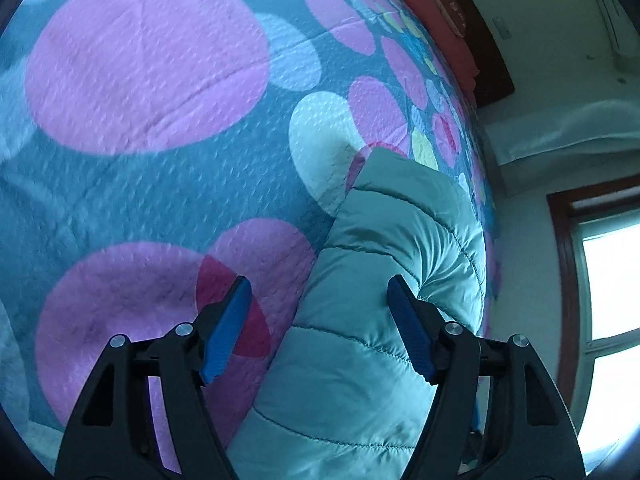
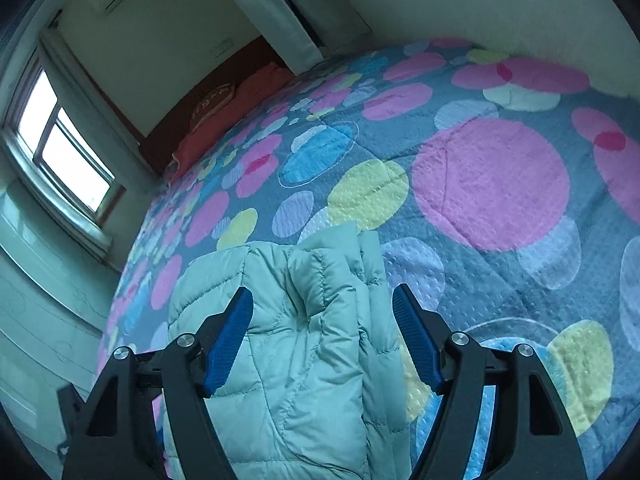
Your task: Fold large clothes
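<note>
We have the pale green puffer jacket (image 1: 372, 280) lying on the bed's spotted quilt (image 1: 148, 64), near the edge of the bed that faces the window (image 2: 64, 148). In the left wrist view it runs as a long folded strip from 6 o'clock up toward 1 o'clock. Our left gripper (image 1: 320, 328) has its fingers spread, the jacket partly between them but unpinched. Our right gripper (image 2: 322, 336) also has its fingers spread over bunched layers, gripping nothing. To fold well, we judge we should each pinch all layers at an end, lift together, and lay one half squarely over the other.
</note>
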`<state>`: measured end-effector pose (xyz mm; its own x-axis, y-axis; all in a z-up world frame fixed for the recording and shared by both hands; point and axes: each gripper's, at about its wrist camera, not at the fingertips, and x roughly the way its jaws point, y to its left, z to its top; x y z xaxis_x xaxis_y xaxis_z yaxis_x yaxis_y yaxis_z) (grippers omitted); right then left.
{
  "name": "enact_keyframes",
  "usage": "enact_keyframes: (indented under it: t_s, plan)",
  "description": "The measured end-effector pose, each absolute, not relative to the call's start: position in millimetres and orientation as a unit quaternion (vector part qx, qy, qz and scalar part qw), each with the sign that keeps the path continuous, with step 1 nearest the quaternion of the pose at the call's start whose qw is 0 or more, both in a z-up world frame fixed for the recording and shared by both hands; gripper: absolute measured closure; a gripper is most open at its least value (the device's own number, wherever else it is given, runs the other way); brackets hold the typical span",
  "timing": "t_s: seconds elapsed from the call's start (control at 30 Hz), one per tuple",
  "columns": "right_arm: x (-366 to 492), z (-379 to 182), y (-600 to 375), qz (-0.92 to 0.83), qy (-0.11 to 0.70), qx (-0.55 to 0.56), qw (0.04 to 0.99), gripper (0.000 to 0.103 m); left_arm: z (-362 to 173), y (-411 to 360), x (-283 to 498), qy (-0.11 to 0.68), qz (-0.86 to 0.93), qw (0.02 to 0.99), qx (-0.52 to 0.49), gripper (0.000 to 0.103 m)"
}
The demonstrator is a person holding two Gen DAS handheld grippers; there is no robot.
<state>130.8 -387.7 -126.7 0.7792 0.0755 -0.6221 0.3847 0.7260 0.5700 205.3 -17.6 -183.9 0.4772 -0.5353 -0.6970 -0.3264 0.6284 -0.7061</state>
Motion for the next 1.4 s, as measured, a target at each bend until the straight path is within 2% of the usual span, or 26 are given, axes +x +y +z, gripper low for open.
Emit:
enact_keyframes:
  t_s: [0.3, 0.43, 0.6, 0.7, 0.8, 0.93, 1.07, 1.17, 1.4]
  plan:
    - [137.7, -173.3, -408.7, -0.074, 0.328, 0.437, 0.834, 0.032, -196.4, -31.8, 209.6, 0.484, -0.099, 0.726, -0.479, 0.025]
    - [144.0, -192.4, -407.0, -0.035, 0.329, 0.479, 0.813, 0.032, -193.8, -43.6, 213.7, 0.485, -0.105, 0.74, -0.454, 0.017]
    - [151.8, -194.2, -397.9, 0.003, 0.33, 0.478, 0.814, 0.031, -192.2, -55.0, 219.0, 0.497, -0.123, 0.745, -0.427, 0.016]
    - [153.3, -193.9, -392.0, 0.01, 0.333, 0.463, 0.821, 0.031, -192.3, -60.3, 219.8, 0.502, -0.131, 0.749, -0.412, 0.029]
    - [155.5, -192.8, -383.7, 0.012, 0.345, 0.436, 0.831, 0.032, -191.7, -65.0, 219.4, 0.501, -0.137, 0.76, -0.391, 0.037]
    - [162.6, -200.2, -379.0, 0.031, 0.356, 0.448, 0.82, 0.052, -189.6, -68.5, 219.1, 0.5, -0.143, 0.769, -0.373, 0.047]
    - [163.2, -200.2, -374.4, 0.045, 0.352, 0.458, 0.815, 0.067, -185.8, -68.1, 223.1, 0.498, -0.155, 0.77, -0.369, 0.053]
    - [165.1, -195.3, -369.5, 0.047, 0.344, 0.458, 0.818, 0.073, -180.2, -64.8, 223.0, 0.492, -0.164, 0.773, -0.365, 0.058]
    - [189.9, -173.1, -345.1, 0.082, 0.323, 0.457, 0.825, 0.076, -161.1, -41.7, 226.4, 0.471, -0.169, 0.786, -0.364, 0.062]
